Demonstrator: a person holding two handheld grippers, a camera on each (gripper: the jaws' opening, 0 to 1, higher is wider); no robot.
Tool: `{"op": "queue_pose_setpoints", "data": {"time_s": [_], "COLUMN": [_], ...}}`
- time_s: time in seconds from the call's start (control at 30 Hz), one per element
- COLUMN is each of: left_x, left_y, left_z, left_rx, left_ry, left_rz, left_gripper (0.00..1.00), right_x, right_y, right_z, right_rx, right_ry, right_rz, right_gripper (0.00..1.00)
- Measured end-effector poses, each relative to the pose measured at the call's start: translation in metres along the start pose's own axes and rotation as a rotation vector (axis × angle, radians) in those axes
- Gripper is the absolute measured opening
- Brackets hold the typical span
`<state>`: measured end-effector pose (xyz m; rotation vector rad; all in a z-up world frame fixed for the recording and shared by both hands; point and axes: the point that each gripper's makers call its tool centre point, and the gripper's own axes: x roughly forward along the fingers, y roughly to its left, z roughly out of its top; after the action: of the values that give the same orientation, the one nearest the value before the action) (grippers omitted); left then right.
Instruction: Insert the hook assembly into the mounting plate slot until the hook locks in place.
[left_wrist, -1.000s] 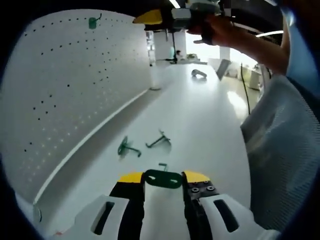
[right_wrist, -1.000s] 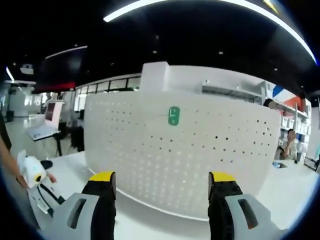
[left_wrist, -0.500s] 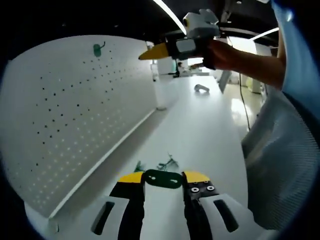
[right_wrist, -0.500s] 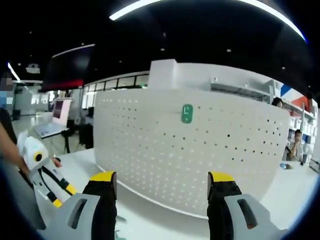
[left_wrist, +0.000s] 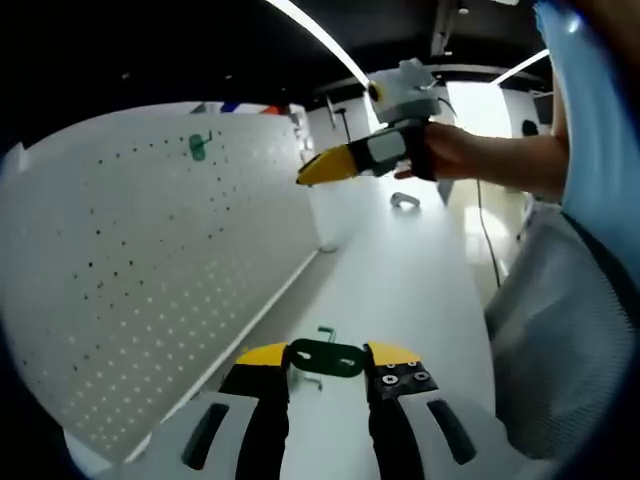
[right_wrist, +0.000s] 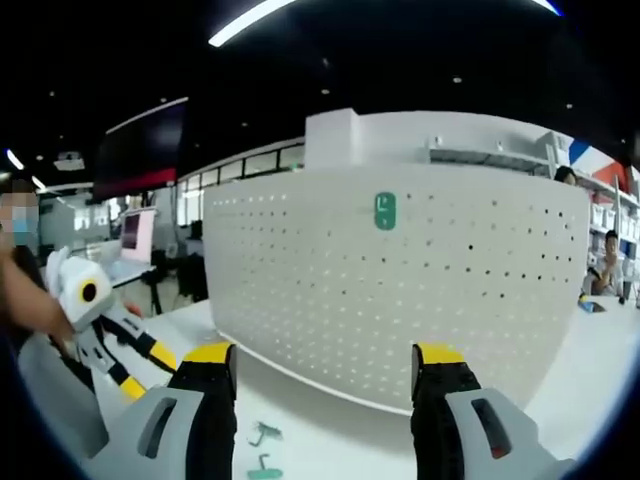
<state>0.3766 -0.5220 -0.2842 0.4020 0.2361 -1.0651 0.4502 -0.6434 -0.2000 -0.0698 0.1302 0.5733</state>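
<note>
The green hook assembly (left_wrist: 325, 357) is pinched by its flat plate between the yellow-tipped jaws of the left gripper (left_wrist: 326, 357), held above the white table (left_wrist: 400, 280). Beside it stands the white pegboard (left_wrist: 130, 270), the mounting plate, upright along the table edge, with one green hook (left_wrist: 197, 147) already hanging near its top. The left gripper view also catches the right gripper (left_wrist: 345, 163) raised in a person's hand (left_wrist: 455, 160), pointing toward the board.

From the right gripper view the pegboard (right_wrist: 400, 280) is seen face on, the mounted green hook (right_wrist: 385, 211) flat against it. The right gripper (right_wrist: 325, 365) has its jaws wide apart with nothing between them. Low on the table lie two spare green hooks (right_wrist: 264, 448), and the left gripper (right_wrist: 105, 330) shows at the left.
</note>
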Motion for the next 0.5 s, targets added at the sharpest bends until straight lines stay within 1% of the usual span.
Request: {"op": "queue_pose_setpoints", "data": {"time_s": [0.07,0.23,0.33,0.5], "left_x": [0.001,0.002,0.003,0.002], "left_y": [0.001,0.002,0.002,0.002], "left_z": [0.003,0.008,0.012,0.016], "left_rx": [0.004,0.012,0.014,0.027], "left_ry": [-0.007,-0.019,-0.026,-0.034], "left_rz": [0.004,0.007,0.006,0.006], "left_gripper": [0.29,0.29,0.29,0.29], "right_x": [0.000,0.001,0.003,0.005], "right_y": [0.004,0.022,0.036,0.050], "right_z": [-0.003,-0.014,-0.024,-0.032], "right_rx": [0.011,0.057,0.059,0.078], "right_ry": [0.009,0.042,0.079,0.110], "right_rz": [0.014,0.074,0.117,0.167], "right_gripper": [0.71,0.65,0.61,0.57]}}
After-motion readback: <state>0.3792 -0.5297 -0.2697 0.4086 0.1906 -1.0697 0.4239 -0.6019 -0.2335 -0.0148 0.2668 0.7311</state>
